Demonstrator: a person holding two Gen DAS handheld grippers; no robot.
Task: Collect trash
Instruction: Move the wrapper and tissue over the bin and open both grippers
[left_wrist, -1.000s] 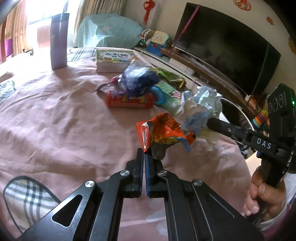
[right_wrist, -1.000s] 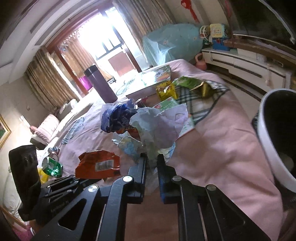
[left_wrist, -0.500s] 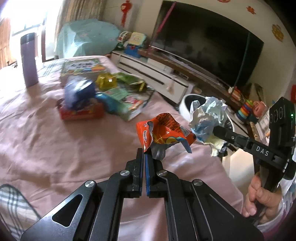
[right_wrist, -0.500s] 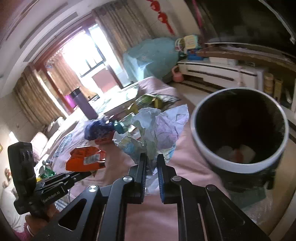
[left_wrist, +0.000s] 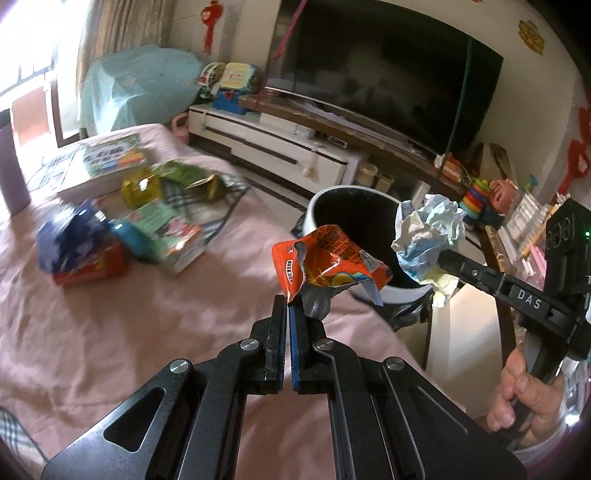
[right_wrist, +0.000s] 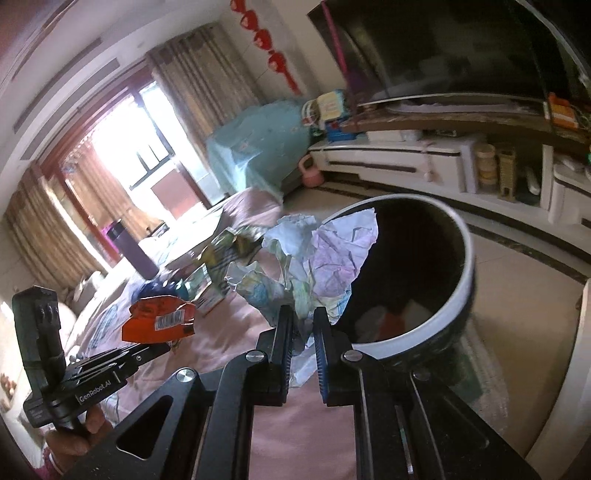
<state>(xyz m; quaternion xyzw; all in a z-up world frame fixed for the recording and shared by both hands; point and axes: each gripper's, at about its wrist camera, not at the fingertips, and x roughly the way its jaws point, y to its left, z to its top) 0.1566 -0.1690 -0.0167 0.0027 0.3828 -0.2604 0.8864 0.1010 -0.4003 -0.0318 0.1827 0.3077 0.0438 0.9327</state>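
My left gripper (left_wrist: 288, 308) is shut on an orange snack wrapper (left_wrist: 328, 264), held up over the edge of the pink bed. My right gripper (right_wrist: 303, 314) is shut on a crumpled ball of white and pastel paper (right_wrist: 314, 262). That paper ball (left_wrist: 428, 236) hangs at the near rim of the round bin (left_wrist: 351, 195) in the left wrist view. The bin (right_wrist: 458, 295), black inside with a white rim, stands on the floor beside the bed and holds a few scraps. The orange wrapper (right_wrist: 159, 323) shows at the left in the right wrist view.
More wrappers, a blue bag (left_wrist: 70, 236), a red pack (left_wrist: 92, 269) and a book (left_wrist: 107, 162) lie on the pink bedspread (left_wrist: 110, 332). A purple flask (right_wrist: 129, 247) stands farther back. A TV (left_wrist: 388, 81) on a low white cabinet (left_wrist: 277, 151) faces the bed.
Both grippers have swung with their loads from over the litter pile toward the bin. The bin has come into full view and now sits just behind the wrapper and the paper.
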